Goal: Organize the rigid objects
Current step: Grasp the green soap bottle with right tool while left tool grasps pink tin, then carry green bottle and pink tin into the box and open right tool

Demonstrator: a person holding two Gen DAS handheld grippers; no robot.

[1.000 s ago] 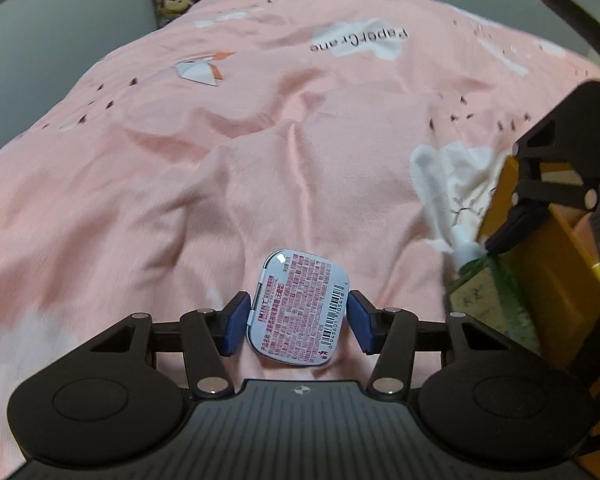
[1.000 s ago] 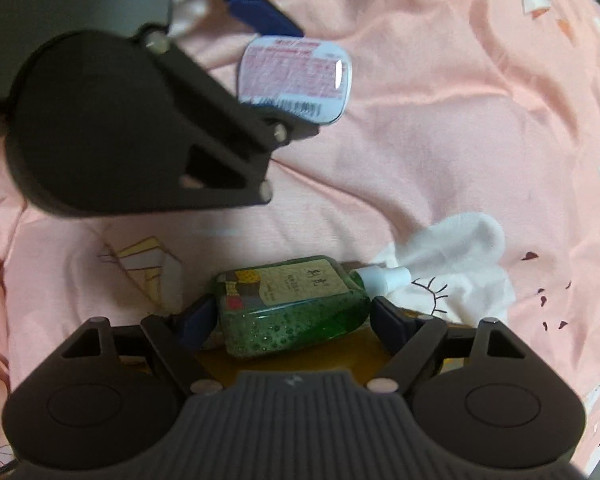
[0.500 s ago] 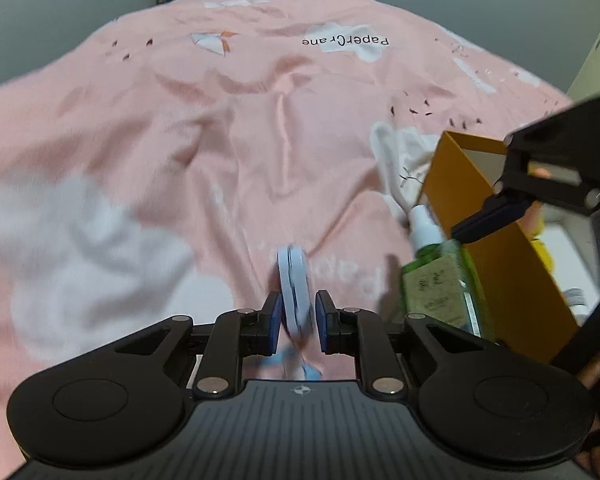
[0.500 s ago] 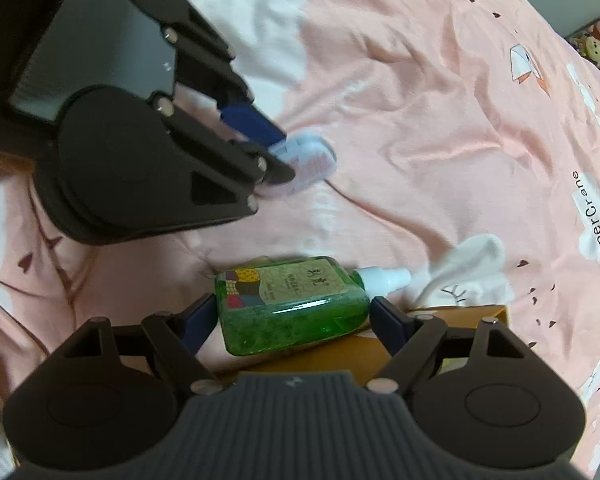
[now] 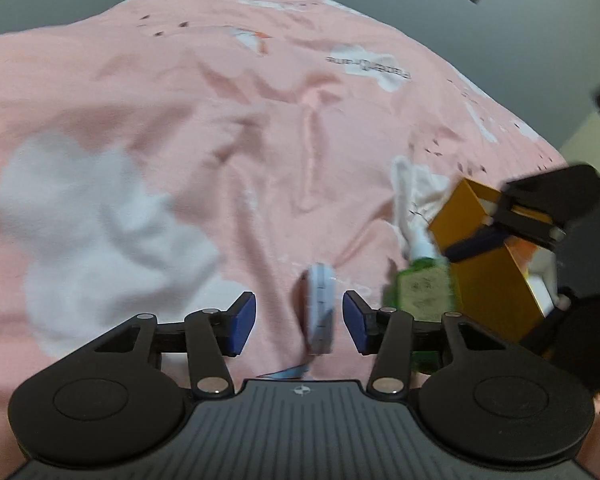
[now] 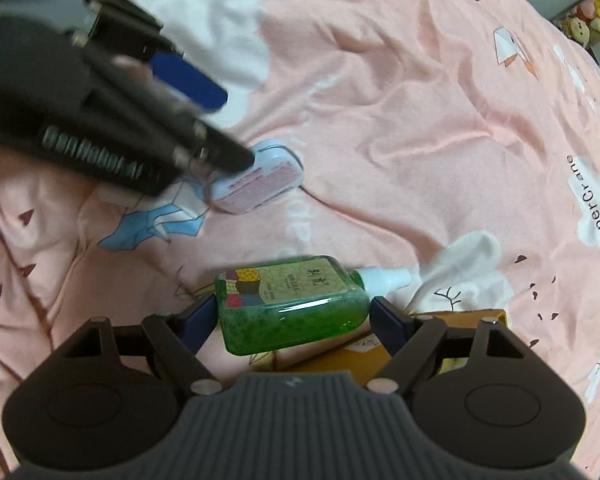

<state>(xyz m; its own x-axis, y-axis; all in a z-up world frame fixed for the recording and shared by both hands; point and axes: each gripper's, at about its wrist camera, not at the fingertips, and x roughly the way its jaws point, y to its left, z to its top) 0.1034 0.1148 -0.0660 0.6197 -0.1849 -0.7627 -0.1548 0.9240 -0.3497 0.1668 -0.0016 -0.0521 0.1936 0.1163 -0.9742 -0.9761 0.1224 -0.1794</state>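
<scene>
Left gripper [image 5: 295, 322]: jaws just opened, pads clear of the tin [image 5: 320, 308].
Right gripper [image 6: 290, 320]: jaws clamp the green bottle [image 6: 288, 304]; I lower it squarely into the orange box [image 5: 488, 276].

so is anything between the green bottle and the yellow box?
Nothing visible. The right gripper holds the green bottle just beside the yellow box, with no object between them.
</scene>
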